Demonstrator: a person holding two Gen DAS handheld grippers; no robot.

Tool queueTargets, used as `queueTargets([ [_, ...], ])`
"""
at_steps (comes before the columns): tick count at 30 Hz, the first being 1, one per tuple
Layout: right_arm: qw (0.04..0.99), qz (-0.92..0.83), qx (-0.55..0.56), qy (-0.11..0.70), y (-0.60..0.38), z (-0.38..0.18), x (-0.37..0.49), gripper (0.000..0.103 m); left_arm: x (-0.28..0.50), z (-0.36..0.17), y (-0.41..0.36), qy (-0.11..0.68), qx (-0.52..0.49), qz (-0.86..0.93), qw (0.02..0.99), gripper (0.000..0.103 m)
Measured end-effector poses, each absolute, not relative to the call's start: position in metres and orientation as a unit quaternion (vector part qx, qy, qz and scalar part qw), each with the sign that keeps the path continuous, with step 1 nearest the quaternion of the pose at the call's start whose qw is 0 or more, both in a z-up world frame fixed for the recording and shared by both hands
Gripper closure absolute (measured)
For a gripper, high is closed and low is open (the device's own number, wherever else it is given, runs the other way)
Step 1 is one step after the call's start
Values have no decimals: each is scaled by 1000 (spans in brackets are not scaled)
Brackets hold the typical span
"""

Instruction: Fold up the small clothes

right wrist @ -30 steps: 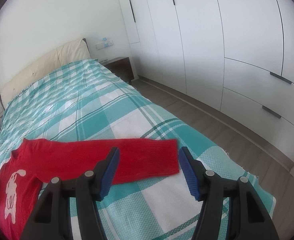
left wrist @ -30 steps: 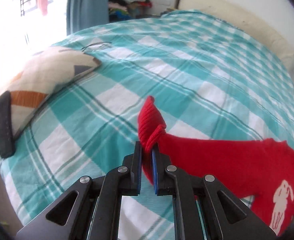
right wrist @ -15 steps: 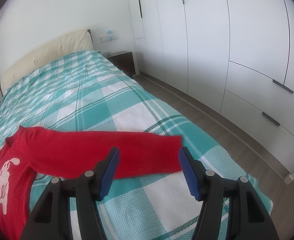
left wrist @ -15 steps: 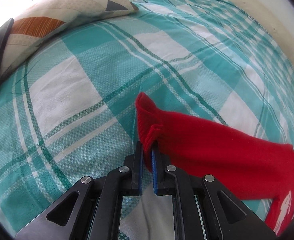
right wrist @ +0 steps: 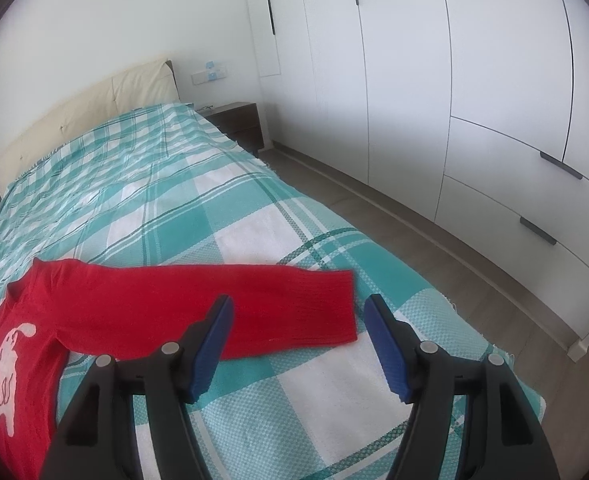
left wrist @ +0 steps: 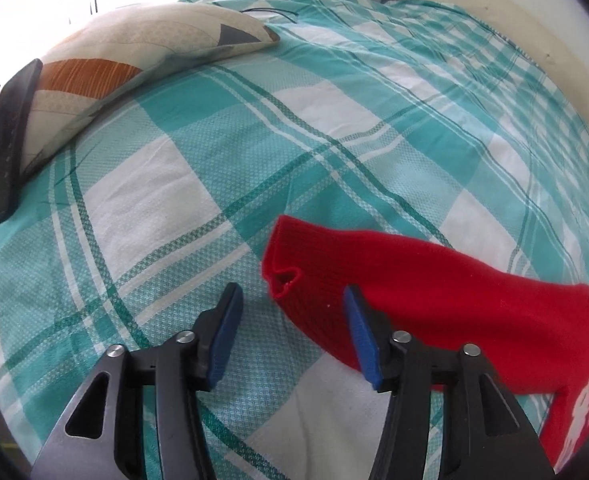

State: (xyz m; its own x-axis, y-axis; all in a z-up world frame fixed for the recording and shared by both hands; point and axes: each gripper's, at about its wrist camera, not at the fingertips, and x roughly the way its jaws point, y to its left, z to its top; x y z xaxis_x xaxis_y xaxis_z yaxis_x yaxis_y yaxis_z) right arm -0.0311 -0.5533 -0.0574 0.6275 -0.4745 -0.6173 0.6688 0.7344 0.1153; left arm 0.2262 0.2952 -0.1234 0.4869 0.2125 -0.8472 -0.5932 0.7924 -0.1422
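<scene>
Lying flat on bed (right wrist: 254,216), red sweater (right wrist: 142,304) sleeves spread, left gripper (left wrist: 292,332) fingers wide open, empty, right gripper (right wrist: 298,344) likewise.

both pictures you get are bright with daylight. in the left wrist view the window (left wrist: 22,4) at 10 o'clock is burnt out to pure white, and its glare washes the pillow (left wrist: 142,52) beside it. the bedspread (left wrist: 334,128) weave is sharp in the middle and softer toward the rim. in the right wrist view the light is even and soft on the wardrobe (right wrist: 474,80), with only weak shadows. you see strong fisheye bending at all edges, and dark corners around each round picture.
</scene>
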Motion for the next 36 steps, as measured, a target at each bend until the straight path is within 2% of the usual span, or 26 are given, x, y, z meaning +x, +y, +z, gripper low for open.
queueTargets([
  [1,886,-325,170,284,-554,-57,-32,22,220,-116,295,431,-215,252,839,27],
  [4,885,-333,166,279,-554,-55,-33,16,202,-92,286,385,-205,273,857,23],
  [5,885,-335,164,279,-554,-55,-34,16,196,-84,278,369,-194,276,866,18],
  [10,886,-342,156,273,-553,-52,-34,16,172,-62,214,319,-125,210,916,6],
  [20,891,-353,140,248,-550,-43,-41,15,182,-86,135,371,-85,75,922,5],
  [36,885,-356,172,245,-562,-47,-43,15,184,-98,120,390,-54,77,916,5],
])
